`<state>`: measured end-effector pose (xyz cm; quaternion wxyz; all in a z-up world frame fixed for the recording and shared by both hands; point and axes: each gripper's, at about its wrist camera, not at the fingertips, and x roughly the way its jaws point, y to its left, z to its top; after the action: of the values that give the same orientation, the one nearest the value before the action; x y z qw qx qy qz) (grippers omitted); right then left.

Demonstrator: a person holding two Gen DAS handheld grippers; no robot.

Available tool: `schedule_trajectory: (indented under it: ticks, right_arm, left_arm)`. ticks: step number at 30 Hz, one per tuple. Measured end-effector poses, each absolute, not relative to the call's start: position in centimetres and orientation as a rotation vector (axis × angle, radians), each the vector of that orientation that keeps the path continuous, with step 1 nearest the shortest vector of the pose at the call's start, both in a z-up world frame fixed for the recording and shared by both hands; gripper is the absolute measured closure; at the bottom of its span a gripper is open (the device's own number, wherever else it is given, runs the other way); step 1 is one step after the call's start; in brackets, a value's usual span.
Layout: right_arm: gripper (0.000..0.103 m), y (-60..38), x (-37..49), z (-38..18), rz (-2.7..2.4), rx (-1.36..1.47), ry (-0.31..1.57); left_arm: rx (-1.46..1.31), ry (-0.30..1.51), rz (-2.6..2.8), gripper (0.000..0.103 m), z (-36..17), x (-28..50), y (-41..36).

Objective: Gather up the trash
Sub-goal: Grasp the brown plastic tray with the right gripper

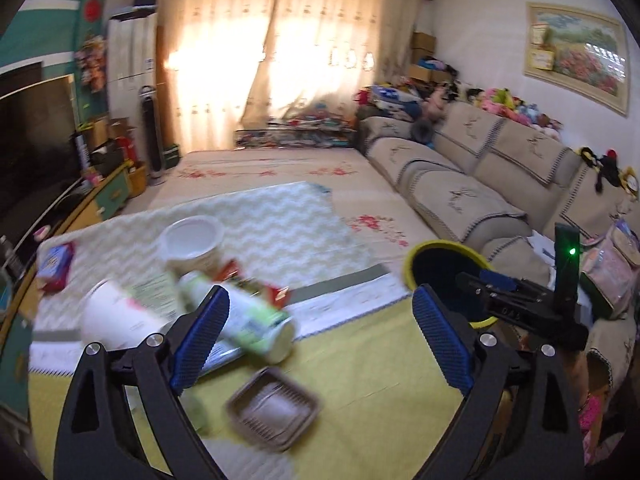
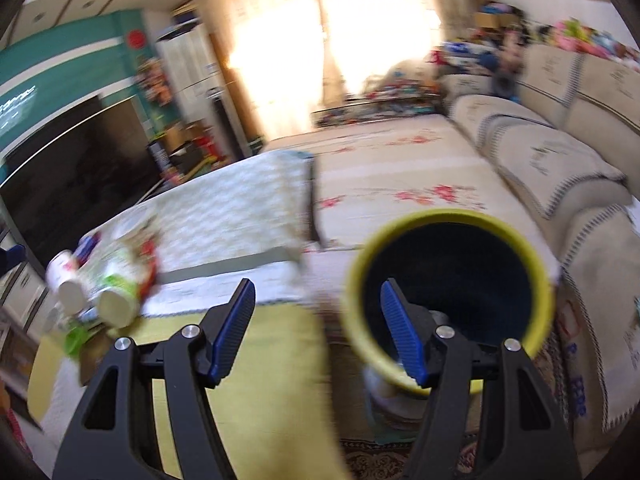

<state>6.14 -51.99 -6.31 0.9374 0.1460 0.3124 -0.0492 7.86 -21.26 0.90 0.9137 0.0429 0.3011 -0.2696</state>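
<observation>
Trash lies in a heap on the floor mats in the left wrist view: a white bowl [image 1: 194,240], a white paper cup [image 1: 120,314] on its side, a green-and-white cup [image 1: 256,320], a red wrapper [image 1: 278,293], a brown plastic tray [image 1: 274,412] and a red packet [image 1: 56,264]. My left gripper [image 1: 320,336] is open wide above the mat. Nothing sits between its pads, and the green-and-white cup lies just behind its left finger. The yellow bin [image 1: 444,245] [image 2: 452,216] stands to the right. My right gripper [image 1: 492,284] [image 2: 320,332] is open at the bin's mouth and holds nothing. The cup heap [image 2: 108,292] is blurred.
A beige sofa [image 1: 480,184] runs along the right, with snack bags [image 1: 612,272] on its near end. A dark TV [image 1: 36,152] on a low cabinet lines the left. A chevron blanket [image 1: 280,216] and a yellow mat [image 1: 360,380] cover the floor. A pale object [image 2: 384,396] lies under the bin.
</observation>
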Motion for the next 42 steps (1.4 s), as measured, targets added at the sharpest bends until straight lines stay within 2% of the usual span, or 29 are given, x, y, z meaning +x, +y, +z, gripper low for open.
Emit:
schedule_trajectory:
  ticks: [7,13,24,26,35,40,41,42]
  right_arm:
    - [0.041,-42.6,9.6,-5.9,0.133,0.202,0.674]
    - [0.041,-36.7,11.1,-5.7,0.288,0.146,0.714]
    - [0.041,-31.2,9.3,-7.7,0.408,0.062,0.778]
    - [0.035,-30.6,8.9,-8.1,0.398,0.055,0.777]
    - [0.026,-29.3,9.6,-9.6,0.389,0.008,0.810]
    - [0.027,-28.8,10.2,-10.2,0.372,-0.012,0.826]
    - [0.035,-28.8,10.3,-10.4,0.372,-0.013,0.831]
    - [0.036,-28.7,10.4,-10.4,0.372,-0.016,0.838]
  left_arm:
    - [0.008,0.654,-0.403,0.011,-1.8,6.6,-10.9]
    - [-0.050,0.665,-0.353,0.011,-3.4,5.8,-6.3]
    - [-0.068,0.663,-0.342,0.011,-3.4,5.7,-6.6]
    - [-0.067,0.664,-0.334,0.011,-3.6,5.8,-6.5]
    - [-0.065,0.679,-0.345,0.011,-4.3,6.0,-7.1]
    - [-0.068,0.685,-0.343,0.011,-4.6,6.2,-7.2]
    - [-0.070,0.687,-0.342,0.011,-4.7,6.2,-7.1]
    - [-0.071,0.688,-0.342,0.011,-4.7,6.3,-7.2]
